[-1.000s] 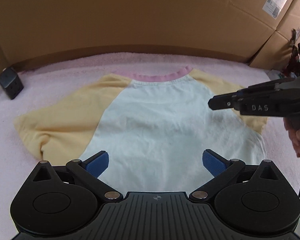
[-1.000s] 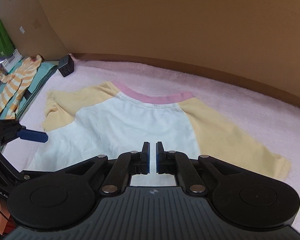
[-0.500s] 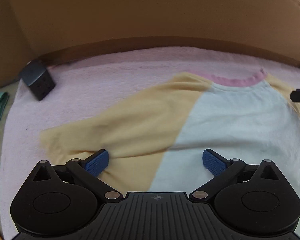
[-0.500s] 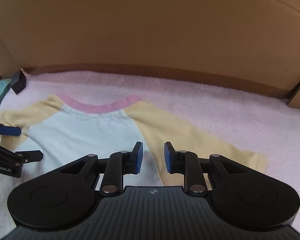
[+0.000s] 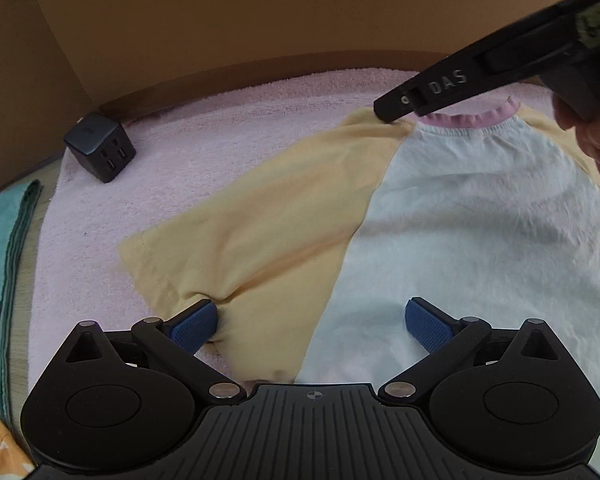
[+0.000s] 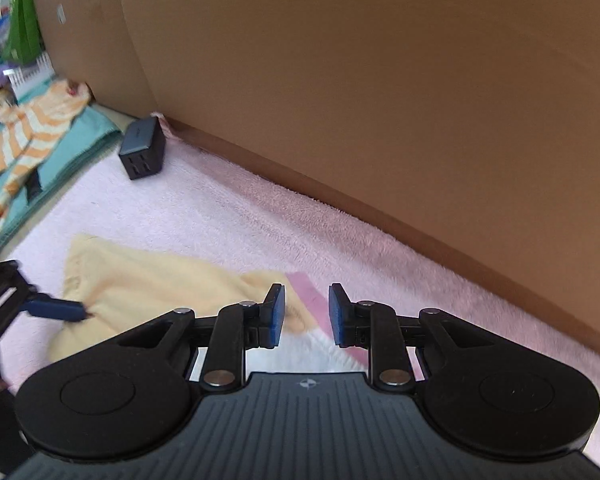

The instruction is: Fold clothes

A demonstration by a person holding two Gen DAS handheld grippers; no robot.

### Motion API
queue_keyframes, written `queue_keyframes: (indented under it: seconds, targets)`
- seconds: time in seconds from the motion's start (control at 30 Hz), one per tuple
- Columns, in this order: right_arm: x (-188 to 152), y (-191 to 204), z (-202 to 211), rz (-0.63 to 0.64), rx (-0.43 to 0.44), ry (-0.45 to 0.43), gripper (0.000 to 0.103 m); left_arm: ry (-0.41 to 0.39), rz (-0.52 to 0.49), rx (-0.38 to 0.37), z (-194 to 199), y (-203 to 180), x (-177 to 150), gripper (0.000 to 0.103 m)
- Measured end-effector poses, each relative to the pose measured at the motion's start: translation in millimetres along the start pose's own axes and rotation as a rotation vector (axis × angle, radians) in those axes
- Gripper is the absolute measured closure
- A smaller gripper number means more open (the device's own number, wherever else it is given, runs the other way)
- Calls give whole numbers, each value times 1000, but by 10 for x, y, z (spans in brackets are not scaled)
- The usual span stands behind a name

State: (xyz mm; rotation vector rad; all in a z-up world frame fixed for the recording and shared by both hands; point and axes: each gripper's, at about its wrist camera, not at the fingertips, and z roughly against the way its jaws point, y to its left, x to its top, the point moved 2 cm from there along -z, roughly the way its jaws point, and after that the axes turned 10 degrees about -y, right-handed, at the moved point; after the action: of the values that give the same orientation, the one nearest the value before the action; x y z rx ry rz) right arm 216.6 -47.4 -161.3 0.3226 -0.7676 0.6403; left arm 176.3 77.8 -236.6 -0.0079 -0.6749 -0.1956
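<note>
I see the pink towel (image 5: 220, 144) spread in front of the cardboard wall (image 6: 380, 80), with the shirt (image 5: 480, 232) lying flat on it, yellow sleeve (image 5: 252, 232) to the left. My left gripper (image 5: 310, 320) stands wide apart over the sleeve's near edge. My right gripper (image 6: 306, 314), jaws a little apart and just opened with nothing clamped, sits at the pink collar (image 5: 480, 118); a dark charger cube (image 5: 100, 148) rests far left.

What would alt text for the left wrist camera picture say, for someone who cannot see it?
A T-shirt with white body, yellow sleeves and pink collar lies flat on a pink towel, the open left gripper low over its sleeve. The right gripper reaches to the shoulder by the collar; a dark charger cube sits beyond.
</note>
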Motion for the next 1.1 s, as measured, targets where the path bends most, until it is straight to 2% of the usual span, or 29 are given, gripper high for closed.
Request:
queue_keyframes:
  seconds: [0.17, 0.2, 0.23, 0.27, 0.5, 0.57, 0.63, 0.7, 0.8, 0.87, 0.97, 1.1]
  targets:
    - [18, 23, -190, -36, 51, 76, 76, 3, 22, -10, 93, 11, -67, 0]
    - [18, 21, -202, -36, 53, 76, 78, 5, 23, -12, 108, 6, -83, 0]
    - [24, 17, -208, -37, 61, 74, 89, 7, 26, -14, 121, -3, -96, 0]
    - [35, 14, -213, -38, 66, 72, 94, 8, 28, -16, 132, -11, -107, 0]
    - [122, -60, -241, -49, -72, -38, 99, -11, 5, -16, 173, -86, -53, 0]
    - [121, -94, -297, -72, -86, -45, 99, -14, -13, -21, 180, -129, -22, 0]
    - [91, -75, -370, -75, -46, -23, 96, -12, -36, -20, 181, -173, -8, 0]
    - [102, -68, -359, -55, -47, -21, 94, -10, -59, -14, 183, -208, -1, 0]
    - [152, -117, -229, -90, -72, -28, 73, -12, -66, -21, 224, -190, -4, 0]
    - [173, -117, -83, -129, -11, -49, 74, -14, -70, -35, 278, -163, -12, 0]
    - [179, 11, 98, -143, 138, -47, 74, -22, -100, -57, 391, -196, -44, 0]
    - [136, 411, 166, 5, 345, 17, 75, -33, -162, -55, 526, -339, -98, 0]
